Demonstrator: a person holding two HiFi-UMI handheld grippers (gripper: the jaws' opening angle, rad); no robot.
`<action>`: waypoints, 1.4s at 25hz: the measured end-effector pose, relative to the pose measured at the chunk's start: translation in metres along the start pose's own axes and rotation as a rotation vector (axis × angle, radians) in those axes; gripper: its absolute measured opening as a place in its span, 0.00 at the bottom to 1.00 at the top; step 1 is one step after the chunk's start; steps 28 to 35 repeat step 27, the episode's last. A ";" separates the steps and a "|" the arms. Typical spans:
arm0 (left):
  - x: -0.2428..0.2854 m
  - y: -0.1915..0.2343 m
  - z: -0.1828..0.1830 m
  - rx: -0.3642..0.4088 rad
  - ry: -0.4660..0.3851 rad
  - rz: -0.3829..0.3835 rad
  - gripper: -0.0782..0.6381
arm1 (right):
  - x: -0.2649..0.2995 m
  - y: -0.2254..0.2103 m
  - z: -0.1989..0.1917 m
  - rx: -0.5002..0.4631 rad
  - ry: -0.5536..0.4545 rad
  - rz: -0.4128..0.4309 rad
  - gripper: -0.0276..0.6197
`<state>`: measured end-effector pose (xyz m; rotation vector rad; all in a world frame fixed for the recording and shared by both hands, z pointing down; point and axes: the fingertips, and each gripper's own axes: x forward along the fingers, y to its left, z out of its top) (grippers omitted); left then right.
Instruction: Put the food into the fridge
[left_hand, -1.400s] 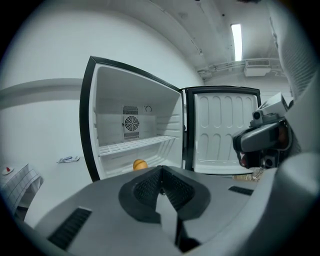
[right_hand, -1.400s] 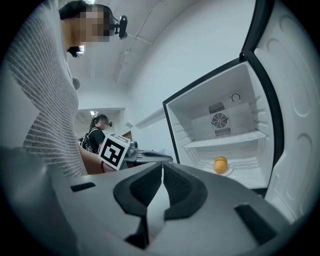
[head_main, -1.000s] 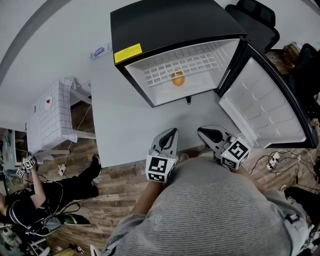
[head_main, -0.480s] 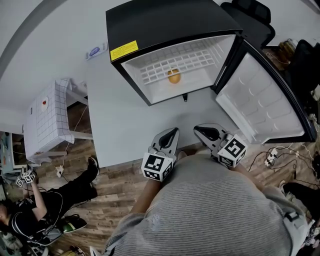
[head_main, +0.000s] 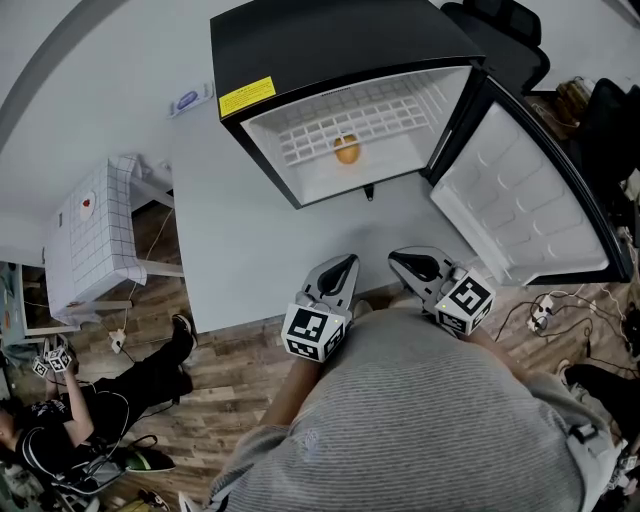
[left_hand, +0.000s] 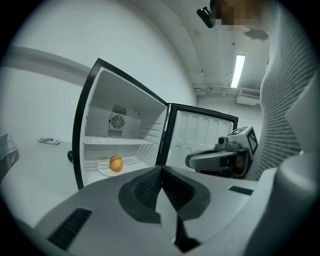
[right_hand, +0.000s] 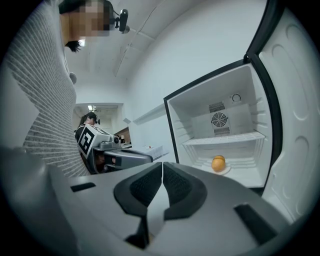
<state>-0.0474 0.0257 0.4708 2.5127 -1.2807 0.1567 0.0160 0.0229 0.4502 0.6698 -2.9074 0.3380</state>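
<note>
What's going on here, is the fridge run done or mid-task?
A person holds a gripper in each hand, drawn in close to their body at the near edge of the white table. The left gripper and right gripper are both shut, with nothing between the jaws. The black fridge stands on the table with its door swung wide open. A round orange food item sits on a plate inside, below the wire shelf. The food is in; the door is not yet closed.
</note>
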 end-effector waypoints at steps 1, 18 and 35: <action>0.000 0.000 0.000 0.001 0.001 0.001 0.12 | 0.000 0.000 -0.001 -0.003 0.006 -0.001 0.06; 0.004 0.003 -0.004 -0.014 0.016 -0.007 0.12 | 0.002 -0.005 -0.004 -0.002 0.024 -0.013 0.06; 0.008 0.010 -0.004 -0.024 0.023 -0.004 0.12 | 0.007 -0.011 -0.003 0.004 0.033 -0.024 0.06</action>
